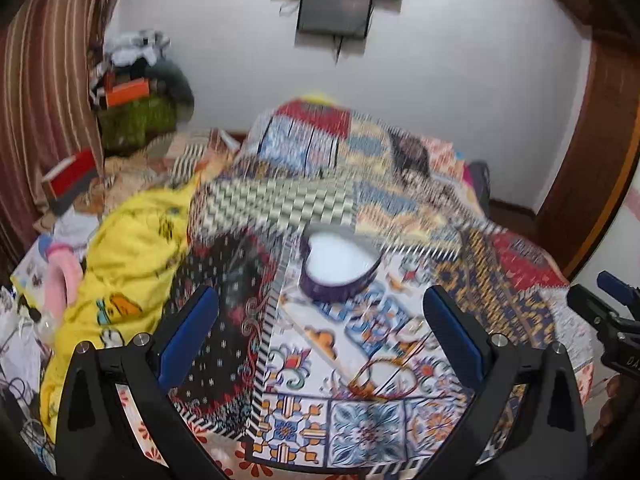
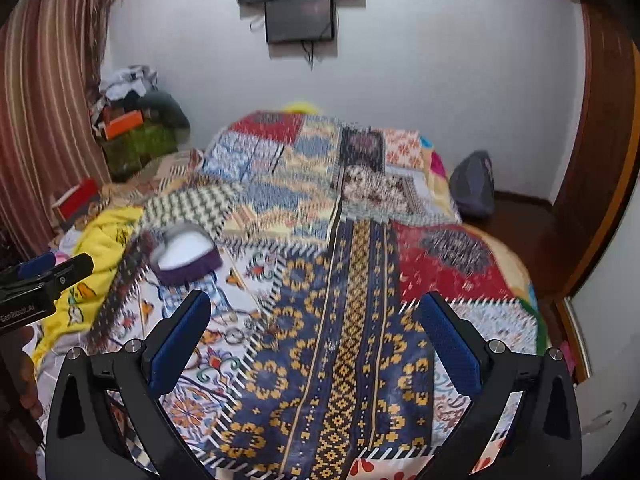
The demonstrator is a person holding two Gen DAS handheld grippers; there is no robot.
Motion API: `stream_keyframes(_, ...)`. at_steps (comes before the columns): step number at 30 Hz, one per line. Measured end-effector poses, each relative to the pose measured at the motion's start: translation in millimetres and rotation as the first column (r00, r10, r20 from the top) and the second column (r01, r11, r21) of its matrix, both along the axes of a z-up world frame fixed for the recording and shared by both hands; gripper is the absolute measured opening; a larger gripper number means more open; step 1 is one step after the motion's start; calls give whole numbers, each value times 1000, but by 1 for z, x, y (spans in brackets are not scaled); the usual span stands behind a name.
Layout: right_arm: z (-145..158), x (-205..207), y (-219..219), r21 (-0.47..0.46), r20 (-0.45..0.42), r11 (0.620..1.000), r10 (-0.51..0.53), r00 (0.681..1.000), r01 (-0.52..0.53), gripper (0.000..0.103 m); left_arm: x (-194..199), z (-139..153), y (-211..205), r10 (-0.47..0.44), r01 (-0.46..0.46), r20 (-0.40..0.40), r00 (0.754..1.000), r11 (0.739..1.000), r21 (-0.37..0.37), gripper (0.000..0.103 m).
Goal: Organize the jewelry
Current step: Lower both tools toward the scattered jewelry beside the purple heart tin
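A purple heart-shaped jewelry box (image 1: 340, 266) with a white inside lies open on the patterned bedspread (image 1: 360, 432); it also shows in the right wrist view (image 2: 187, 258). Thin bangles (image 1: 384, 376) lie on the spread nearer to me; small rings or bangles (image 2: 236, 334) show in the right view, blurred. My left gripper (image 1: 320, 312) is open and empty, above the spread just short of the box. My right gripper (image 2: 316, 320) is open and empty over the blue and yellow patch, right of the box. Each gripper shows at the edge of the other's view.
A yellow cartoon blanket (image 1: 128, 264) is bunched on the bed's left. Clutter and boxes (image 1: 132, 96) pile up at the far left by a striped curtain (image 1: 36, 100). A grey bag (image 2: 474, 184) sits on the floor at the right. A wooden door frame (image 2: 600, 140) stands on the right.
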State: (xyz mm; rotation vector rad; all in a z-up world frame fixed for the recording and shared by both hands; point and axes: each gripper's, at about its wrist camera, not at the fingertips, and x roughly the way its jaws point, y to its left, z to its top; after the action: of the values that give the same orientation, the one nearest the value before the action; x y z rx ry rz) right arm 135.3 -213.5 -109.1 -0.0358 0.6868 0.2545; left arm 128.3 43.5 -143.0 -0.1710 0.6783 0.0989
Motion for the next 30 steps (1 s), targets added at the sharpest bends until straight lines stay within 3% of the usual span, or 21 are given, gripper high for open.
stream_keyframes(2,-9,6,1,-10,-34,1000,13,999,-13,103,6,-16,3,-1,0,-45,999,1000,-11,103)
stream_keyframes(9,-52,24,14,-63,-151,994,75,986,-85,102,23,-60,0,-24,25,-188,982,1000,4,89)
stream_keyframes(18,-83,36,17,-10,-262,989,141,955,-149,69,28,-79,-17,-113,111,-239,964,994,-20,88)
stream_keyframes(23,-93,41,16,37,-305,983,181,935,-179,56,28,-86,-24,-162,161,-263,951,987,-26,74)
stream_keyframes(25,-96,43,16,42,-317,982,188,929,-184,54,28,-90,-26,-172,171,-275,946,985,-28,63)
stream_keyframes(30,-103,48,19,68,-344,978,209,915,-198,48,26,-92,-28,-187,183,-276,943,982,-39,54)
